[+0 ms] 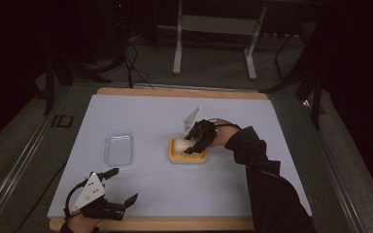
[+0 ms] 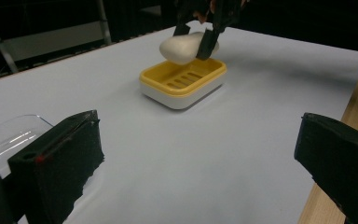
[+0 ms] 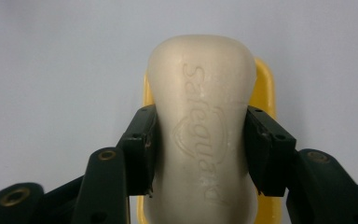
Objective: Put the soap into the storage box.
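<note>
A cream-white bar of soap (image 3: 200, 126) with raised lettering is clamped at its waist by my right gripper (image 3: 200, 149). It hangs just above a yellow soap dish (image 2: 182, 80) with a white base. In the high view the right gripper (image 1: 194, 141) holds the soap (image 1: 179, 144) over the dish (image 1: 188, 156) near the table's middle. From the left gripper view the soap (image 2: 182, 46) sits tilted above the slotted dish. My left gripper (image 1: 120, 187) rests near the front left edge, jaws wide apart, nothing between them.
A clear plastic lid or tray (image 1: 118, 148) lies left of the dish, also seen as the clear tray (image 2: 9, 135) by my left jaw. A pale sheet (image 1: 141, 116) covers the wooden table (image 1: 175, 224). Metal stand legs (image 1: 177, 53) rise beyond the far edge.
</note>
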